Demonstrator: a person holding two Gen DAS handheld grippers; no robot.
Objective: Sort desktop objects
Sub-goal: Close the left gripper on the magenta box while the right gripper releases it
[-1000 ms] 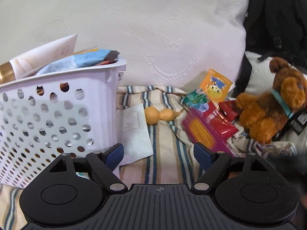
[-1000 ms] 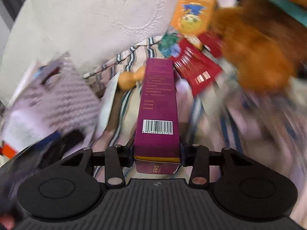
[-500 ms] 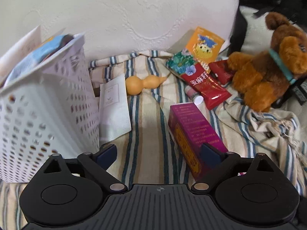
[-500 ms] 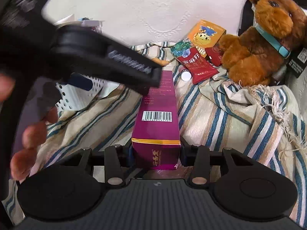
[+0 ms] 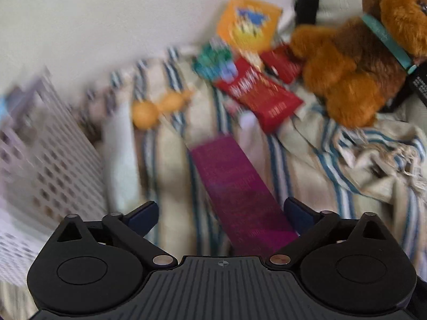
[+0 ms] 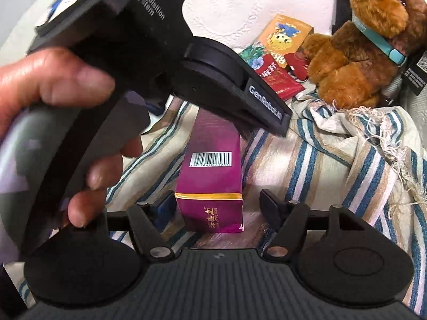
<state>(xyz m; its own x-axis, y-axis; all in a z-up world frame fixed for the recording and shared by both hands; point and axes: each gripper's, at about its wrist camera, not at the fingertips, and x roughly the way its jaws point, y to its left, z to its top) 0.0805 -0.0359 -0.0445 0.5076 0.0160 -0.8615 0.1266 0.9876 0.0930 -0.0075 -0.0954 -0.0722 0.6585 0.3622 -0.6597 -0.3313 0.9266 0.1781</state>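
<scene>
Between the right tongs (image 6: 216,205) the purple carton (image 6: 213,176) lies flat on the striped blanket (image 6: 333,165), barcode up, its near end toward the camera. These tongs are opening: the pad at 9 o'clock looks just clear of the carton's side, though I cannot be sure, and the pad at 3 o'clock stands plainly apart. Nothing is pinched; the carton rests on the cloth.

The left tongs (image 5: 221,213) are spread wide, the same purple carton (image 5: 240,192) running up between them toward 11 o'clock, closer to the 3 o'clock pad and touching neither as far as the blur allows. From the right wrist view the left hand (image 6: 56,122) and its tool cover the carton's far end at 11 o'clock.

This looks like a handover on the bed. To do it well, the right tongs should clear fully before the left ones close, and the left should centre over the carton's long sides, turning to match its slant, or one pad will push it askew.

The white perforated basket (image 5: 50,170) at 9 o'clock is the likely destination. Further out, at 1 o'clock, lie the red sachet (image 5: 264,96), the orange packet (image 5: 248,24) and the plush dog (image 5: 357,61); the small gourd (image 5: 157,106) sits at 11 o'clock.
</scene>
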